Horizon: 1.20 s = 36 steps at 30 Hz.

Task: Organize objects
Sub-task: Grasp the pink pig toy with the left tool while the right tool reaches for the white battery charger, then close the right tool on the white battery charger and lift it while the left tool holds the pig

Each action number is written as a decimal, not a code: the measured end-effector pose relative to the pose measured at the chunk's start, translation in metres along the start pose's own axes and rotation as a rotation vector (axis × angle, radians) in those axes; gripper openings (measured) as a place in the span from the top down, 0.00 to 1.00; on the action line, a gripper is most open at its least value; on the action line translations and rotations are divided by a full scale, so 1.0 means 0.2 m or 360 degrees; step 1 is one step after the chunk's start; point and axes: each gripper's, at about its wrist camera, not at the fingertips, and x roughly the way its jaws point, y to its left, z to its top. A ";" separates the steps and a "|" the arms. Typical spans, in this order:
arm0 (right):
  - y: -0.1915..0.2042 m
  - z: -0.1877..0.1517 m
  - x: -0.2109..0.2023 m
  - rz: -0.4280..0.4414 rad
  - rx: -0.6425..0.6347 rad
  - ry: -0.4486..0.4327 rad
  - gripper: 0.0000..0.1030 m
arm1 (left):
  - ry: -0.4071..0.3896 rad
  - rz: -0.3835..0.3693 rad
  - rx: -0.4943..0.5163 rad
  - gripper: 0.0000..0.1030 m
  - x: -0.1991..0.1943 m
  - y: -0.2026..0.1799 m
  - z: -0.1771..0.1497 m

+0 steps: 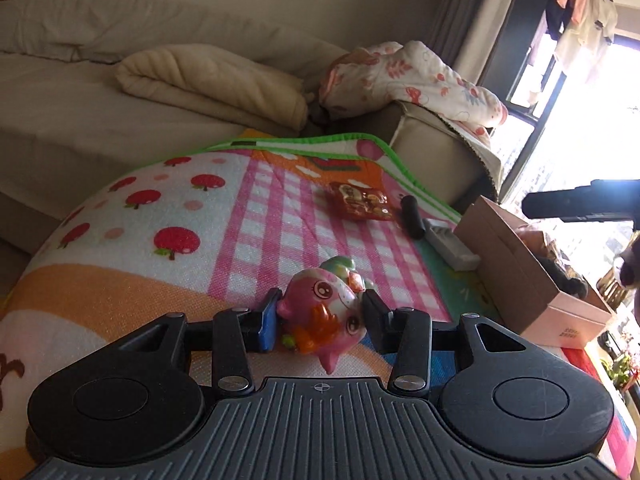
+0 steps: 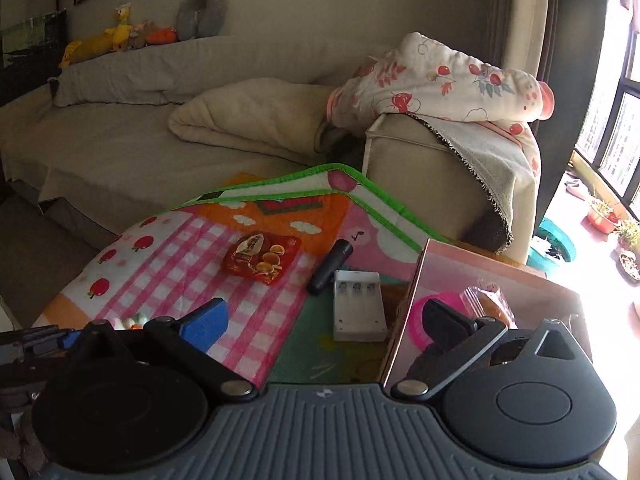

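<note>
Two claws in view. Left claw (image 1: 320, 314) is clamped on a pink cartoon toy figure (image 1: 324, 314), blue pad on one side and black pad on the other, both pressing its body; the toy is tilted, face toward the camera, held above the play mat (image 1: 248, 216). Right claw (image 2: 324, 318) stands wide, nothing between its fingers; its black finger (image 2: 448, 316) sits over the pink cardboard box (image 2: 460, 264), its blue finger (image 2: 206, 322) over the mat's checked patch.

On the mat beyond: a red snack packet (image 2: 260, 260) lies flat mid-mat, a black cylinder (image 2: 330, 266) just beside a white battery charger (image 2: 358, 308), the charger close to the box's near wall. Inside the box, a pink round item and a clear-wrapped orange thing, details unclear.

Behind: beige sofa (image 2: 120, 148) with a folded cream blanket (image 2: 248, 120) and a floral quilt (image 2: 440, 80) over the armrest.
</note>
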 end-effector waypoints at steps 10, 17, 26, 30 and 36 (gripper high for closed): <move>-0.02 0.34 0.90 -0.0436 -0.0017 0.0549 0.72 | -0.0016 -0.0045 -0.0108 0.54 -0.01 0.05 -0.01; 0.12 0.18 0.88 -0.0415 -0.0222 0.0628 0.73 | -0.0016 -0.0072 -0.0154 0.54 -0.01 0.08 -0.01; 0.23 -0.14 0.40 0.0106 -0.0233 0.0756 0.72 | -0.0019 -0.0085 -0.0172 0.53 -0.02 0.09 -0.01; 0.28 -0.30 0.16 0.0190 -0.0320 0.0621 0.60 | -0.0018 -0.0078 -0.0165 0.54 -0.02 0.08 -0.01; 0.25 -0.52 -0.08 0.0116 -0.0328 0.0404 0.12 | 0.0001 -0.0056 -0.0124 0.54 -0.02 0.07 -0.01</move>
